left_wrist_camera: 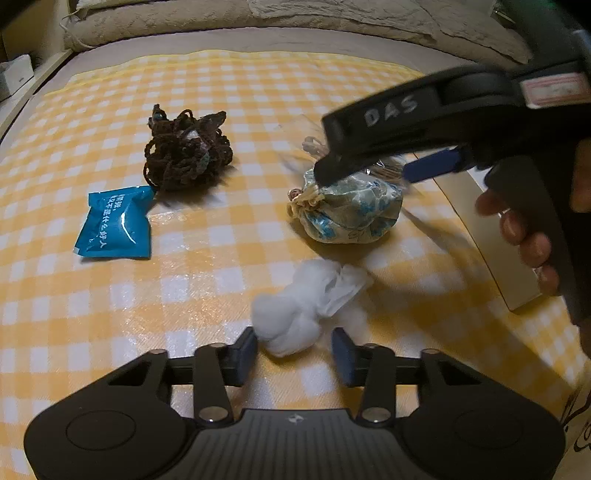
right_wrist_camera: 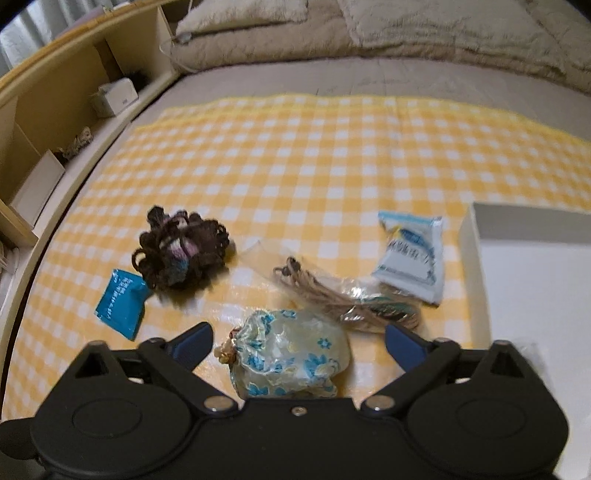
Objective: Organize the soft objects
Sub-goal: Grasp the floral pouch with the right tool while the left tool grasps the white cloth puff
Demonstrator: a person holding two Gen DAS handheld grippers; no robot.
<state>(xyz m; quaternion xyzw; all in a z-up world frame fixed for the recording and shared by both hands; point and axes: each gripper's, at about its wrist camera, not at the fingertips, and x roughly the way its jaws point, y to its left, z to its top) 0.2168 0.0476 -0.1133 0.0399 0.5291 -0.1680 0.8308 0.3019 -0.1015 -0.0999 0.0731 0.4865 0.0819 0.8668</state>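
Note:
A white cotton wad [left_wrist_camera: 301,314] lies on the yellow checked cloth [left_wrist_camera: 221,92], its near end between the open jaws of my left gripper [left_wrist_camera: 293,349]. A floral drawstring pouch [left_wrist_camera: 347,208] lies beyond it; in the right wrist view the pouch [right_wrist_camera: 291,356] sits between the wide-open jaws of my right gripper [right_wrist_camera: 299,345]. The right gripper [left_wrist_camera: 369,166] shows in the left wrist view just above the pouch. A brown crochet bundle [left_wrist_camera: 186,151] [right_wrist_camera: 181,251] and a blue sachet [left_wrist_camera: 114,227] [right_wrist_camera: 122,302] lie to the left.
A white open box [right_wrist_camera: 532,266] stands at the right on the cloth. A bagged twine coil [right_wrist_camera: 347,299] and a pale blue packet [right_wrist_camera: 410,262] lie between pouch and box. Beige bedding [right_wrist_camera: 406,29] lies behind; a wooden shelf [right_wrist_camera: 55,110] runs along the left.

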